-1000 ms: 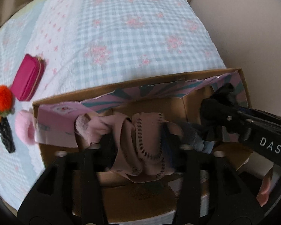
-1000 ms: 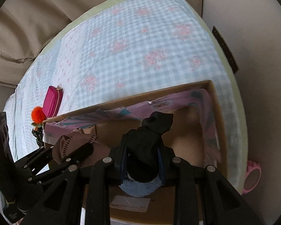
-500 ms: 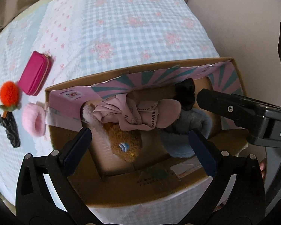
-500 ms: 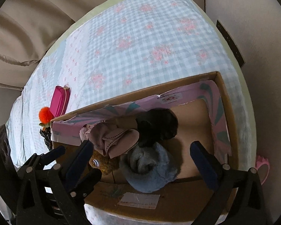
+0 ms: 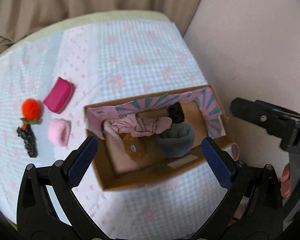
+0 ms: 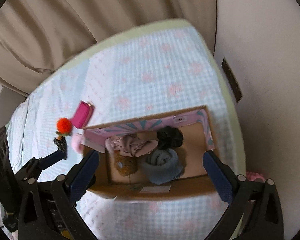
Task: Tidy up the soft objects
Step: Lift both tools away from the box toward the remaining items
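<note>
An open cardboard box (image 5: 118, 182) (image 6: 190, 189) stands on the bed. Inside lie a pink cloth (image 5: 142, 126) (image 6: 134, 144), a black soft item (image 5: 177, 112) (image 6: 170, 138), a grey-blue fleece roll (image 5: 177, 142) (image 6: 163, 164) and a brown plush (image 5: 134, 147) (image 6: 124, 165). My left gripper (image 5: 149, 160) is open and empty, held above the box's near side. My right gripper (image 6: 151, 170) is open and empty, also above the box. Left of the box lie a pink fluffy item (image 5: 59, 134), an orange pom-pom (image 5: 31, 109) (image 6: 64, 125) and a black lacy strip (image 5: 28, 144).
A magenta pouch (image 5: 58, 95) (image 6: 82, 115) lies on the checked bedspread (image 5: 130, 56) left of the box. A pink round thing (image 6: 255, 177) sits at the bed's right edge by the wall. Beige curtains hang behind the bed. The right gripper's body (image 5: 270, 124) shows at the right.
Both grippers opened, dropping the pink cloth and the black item into the box, then pulled up and back. The box now looks smaller and farther off.
</note>
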`<state>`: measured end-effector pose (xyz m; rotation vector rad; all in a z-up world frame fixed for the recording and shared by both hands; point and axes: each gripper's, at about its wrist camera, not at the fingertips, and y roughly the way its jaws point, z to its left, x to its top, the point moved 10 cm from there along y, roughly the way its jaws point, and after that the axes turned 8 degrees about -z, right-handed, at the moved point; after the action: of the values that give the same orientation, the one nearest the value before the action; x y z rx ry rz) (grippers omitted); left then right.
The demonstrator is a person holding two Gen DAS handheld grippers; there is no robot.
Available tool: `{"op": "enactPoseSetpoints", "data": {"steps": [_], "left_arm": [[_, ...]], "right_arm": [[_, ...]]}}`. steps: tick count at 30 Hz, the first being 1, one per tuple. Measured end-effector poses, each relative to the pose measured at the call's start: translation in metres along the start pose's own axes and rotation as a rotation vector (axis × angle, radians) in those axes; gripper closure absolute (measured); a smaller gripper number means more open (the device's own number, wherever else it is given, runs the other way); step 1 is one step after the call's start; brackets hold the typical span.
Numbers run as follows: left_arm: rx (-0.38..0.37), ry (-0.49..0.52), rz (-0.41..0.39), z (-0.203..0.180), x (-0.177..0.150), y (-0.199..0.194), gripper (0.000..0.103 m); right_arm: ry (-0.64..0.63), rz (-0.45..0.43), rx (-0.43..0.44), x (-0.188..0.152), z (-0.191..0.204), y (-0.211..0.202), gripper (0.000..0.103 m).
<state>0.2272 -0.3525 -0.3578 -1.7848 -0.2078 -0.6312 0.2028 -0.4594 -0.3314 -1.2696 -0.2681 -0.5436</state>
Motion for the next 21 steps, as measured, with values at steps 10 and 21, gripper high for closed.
{"op": "enactPoseSetpoints", "data": {"steps": [10, 21], "left_arm": [[-0.004, -0.019, -0.211, 0.03, 0.003, -0.139, 0.0], [0.084, -0.077, -0.402, 0.111, -0.024, -0.269, 0.0]], "right_arm": [[-0.132, -0.231, -0.063, -0.007, 0.063, -0.118, 0.0], [-0.157, -0.378, -0.057, -0.042, 0.145, -0.175, 0.0]]}}
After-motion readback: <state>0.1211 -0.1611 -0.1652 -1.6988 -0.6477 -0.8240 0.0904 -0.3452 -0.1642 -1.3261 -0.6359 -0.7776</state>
